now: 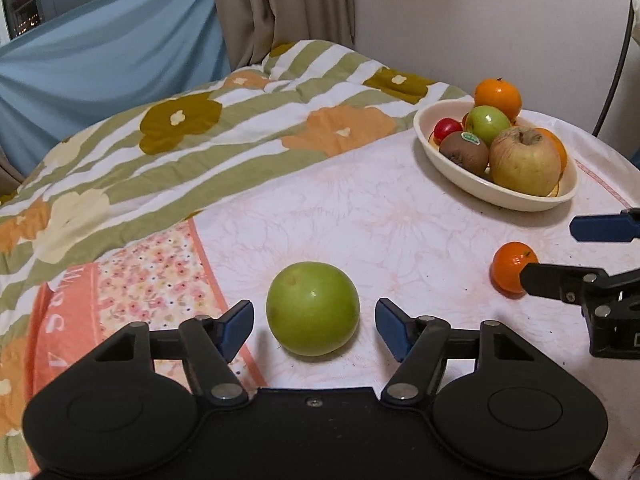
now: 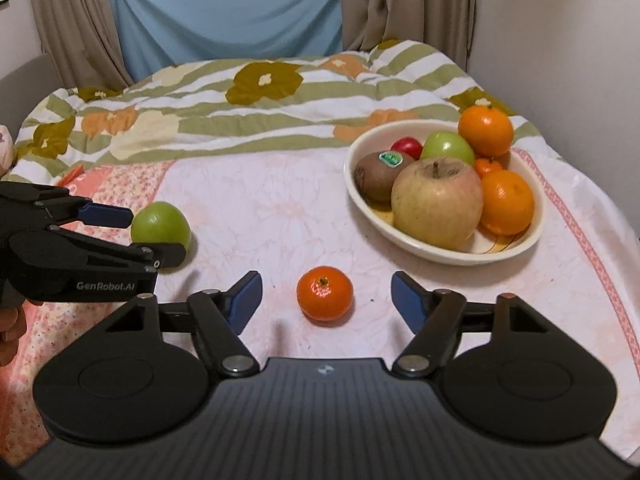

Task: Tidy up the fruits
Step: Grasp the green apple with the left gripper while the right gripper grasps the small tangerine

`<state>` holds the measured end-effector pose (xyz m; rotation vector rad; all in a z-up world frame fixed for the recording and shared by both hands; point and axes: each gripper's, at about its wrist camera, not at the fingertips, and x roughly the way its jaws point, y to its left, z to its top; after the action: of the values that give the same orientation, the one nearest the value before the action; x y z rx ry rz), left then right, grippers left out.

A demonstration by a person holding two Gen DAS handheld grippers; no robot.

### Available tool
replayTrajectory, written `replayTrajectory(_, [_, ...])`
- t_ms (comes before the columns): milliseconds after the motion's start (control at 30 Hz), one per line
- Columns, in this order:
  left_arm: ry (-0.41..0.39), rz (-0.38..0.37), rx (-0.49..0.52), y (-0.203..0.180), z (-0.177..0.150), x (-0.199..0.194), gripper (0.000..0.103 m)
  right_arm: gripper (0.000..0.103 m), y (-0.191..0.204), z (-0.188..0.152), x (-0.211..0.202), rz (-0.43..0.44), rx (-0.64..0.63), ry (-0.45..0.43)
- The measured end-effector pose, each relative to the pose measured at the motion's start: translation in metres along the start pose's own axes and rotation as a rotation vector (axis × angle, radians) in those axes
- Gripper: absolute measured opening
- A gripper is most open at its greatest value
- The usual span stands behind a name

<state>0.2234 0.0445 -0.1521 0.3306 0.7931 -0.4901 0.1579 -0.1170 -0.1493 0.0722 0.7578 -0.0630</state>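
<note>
Lettering "GenRobot.AI" on left gripper [image 2: 158, 236]; kiwi [image 2: 380, 176] sticker unreadable.

Plain white wall [image 2: 560, 40] on the right, beige curtains [image 2: 404, 4] with a light blue sheet [image 2: 224, 12] hung between them, behind the bed's floral striped quilt [image 2: 240, 108].

In the left wrist view the right gripper [image 1: 550, 254] runs off the right edge, and its lower finger covers part of the mandarin [image 1: 510, 270]. In the right wrist view the left gripper [image 2: 158, 236] is cut by the left edge, and its fingers hide the near side of the green apple [image 2: 160, 222]. Inside the bowl [image 2: 440, 250], the red fruit [image 2: 408, 146] and a small orange fruit [image 2: 489, 166] show only in part behind the big apple [image 2: 436, 204]. A hand [image 2: 10, 322] at the left edge, left of the bowl, is mostly out of the picture.
</note>
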Motion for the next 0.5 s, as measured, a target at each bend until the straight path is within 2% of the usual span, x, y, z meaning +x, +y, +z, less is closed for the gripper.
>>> replayTrajectory(67, [0.005, -0.003, -0.005, 0.001, 0.0, 0.003, 0.065, 0.084, 0.001, 0.0, 0.004, -0.001, 0.001, 0.008])
replayTrajectory(100, [0.007, -0.005, -0.008, 0.002, 0.0, 0.005, 0.058, 0.083, 0.001, 0.0, 0.006, 0.0, 0.003, 0.01])
replayTrajectory(500, [0.012, -0.012, -0.021, 0.004, -0.001, 0.002, 0.058, 0.065, 0.007, 0.002, 0.024, -0.006, -0.024, 0.041])
